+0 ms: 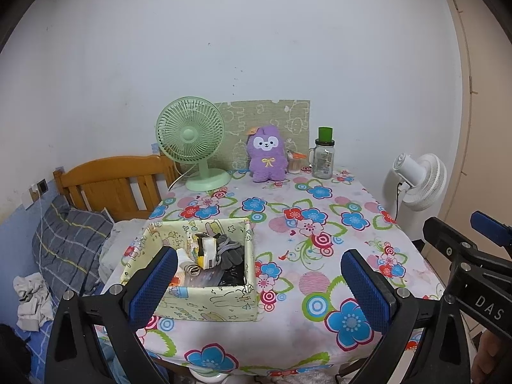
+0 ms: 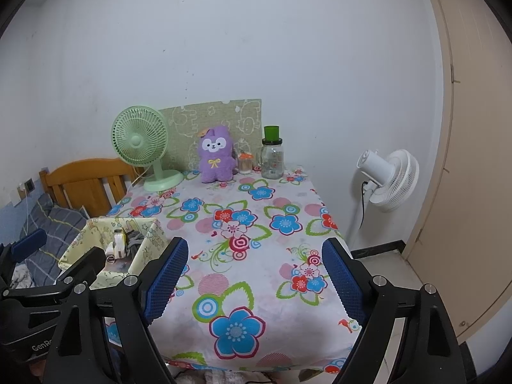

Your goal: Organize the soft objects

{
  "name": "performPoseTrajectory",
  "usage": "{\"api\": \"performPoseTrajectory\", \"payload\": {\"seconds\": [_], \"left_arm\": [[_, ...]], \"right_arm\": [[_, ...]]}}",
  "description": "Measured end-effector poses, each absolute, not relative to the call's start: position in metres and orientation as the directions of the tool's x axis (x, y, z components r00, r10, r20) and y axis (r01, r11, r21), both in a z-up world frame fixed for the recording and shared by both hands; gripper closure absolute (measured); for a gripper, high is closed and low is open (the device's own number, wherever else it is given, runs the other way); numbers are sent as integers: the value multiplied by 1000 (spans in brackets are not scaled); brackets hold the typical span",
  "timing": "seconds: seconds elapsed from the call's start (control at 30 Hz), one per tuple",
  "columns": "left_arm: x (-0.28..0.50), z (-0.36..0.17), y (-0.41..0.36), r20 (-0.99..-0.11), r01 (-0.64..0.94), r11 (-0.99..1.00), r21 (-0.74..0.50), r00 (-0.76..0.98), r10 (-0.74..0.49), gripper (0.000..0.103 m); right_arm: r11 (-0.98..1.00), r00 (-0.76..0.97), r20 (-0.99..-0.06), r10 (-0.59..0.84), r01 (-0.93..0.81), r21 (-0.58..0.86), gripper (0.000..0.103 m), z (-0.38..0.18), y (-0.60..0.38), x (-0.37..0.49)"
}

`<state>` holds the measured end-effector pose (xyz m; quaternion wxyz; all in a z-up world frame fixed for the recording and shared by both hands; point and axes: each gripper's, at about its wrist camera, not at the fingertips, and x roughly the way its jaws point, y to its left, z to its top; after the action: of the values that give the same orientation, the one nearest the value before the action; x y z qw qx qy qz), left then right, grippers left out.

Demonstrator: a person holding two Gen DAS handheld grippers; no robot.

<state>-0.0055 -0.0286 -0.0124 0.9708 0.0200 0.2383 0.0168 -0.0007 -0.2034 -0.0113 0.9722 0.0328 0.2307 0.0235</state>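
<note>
near left table edge: pale yellow printed fabric box [image 1: 204, 300], long axis toward wall, gloves inside
open room: flowered tablecloth [image 1: 320, 243] bare rightward
left gripper [image 1: 259, 284]: jaws spread, empty
right gripper [image 2: 256, 275]: jaws spread, empty

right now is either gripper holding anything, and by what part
Nothing is held. The left gripper and the right gripper both stand open and empty over the table.

A plain white wall [image 1: 256, 48] backs the flower-clothed table [image 2: 272, 230]. A wooden bed headboard [image 1: 112, 182] stands left, a white standing fan [image 2: 388, 179] and beige door [image 2: 473, 160] right, over pale tiled floor [image 2: 384, 265].
</note>
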Motion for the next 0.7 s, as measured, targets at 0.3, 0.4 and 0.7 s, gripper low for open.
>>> {"api": "performPoseTrajectory", "payload": {"seconds": [0.3,0.4,0.7], "left_arm": [[-4,-13,-26,-464,-19,999,36,885,34,0],[-5,-13,-26,-463,-19,999,38,885,35,0],[-5,-12,-25,-447,-26,999,29,894,36,0]], "right_arm": [[997,897,-439,62,-36,68,14,-10,-201,0],[997,897,-438,62,-35,71,13,-9,-201,0],[996,904,-421,70,-43,73,12,-7,-199,-3]]}}
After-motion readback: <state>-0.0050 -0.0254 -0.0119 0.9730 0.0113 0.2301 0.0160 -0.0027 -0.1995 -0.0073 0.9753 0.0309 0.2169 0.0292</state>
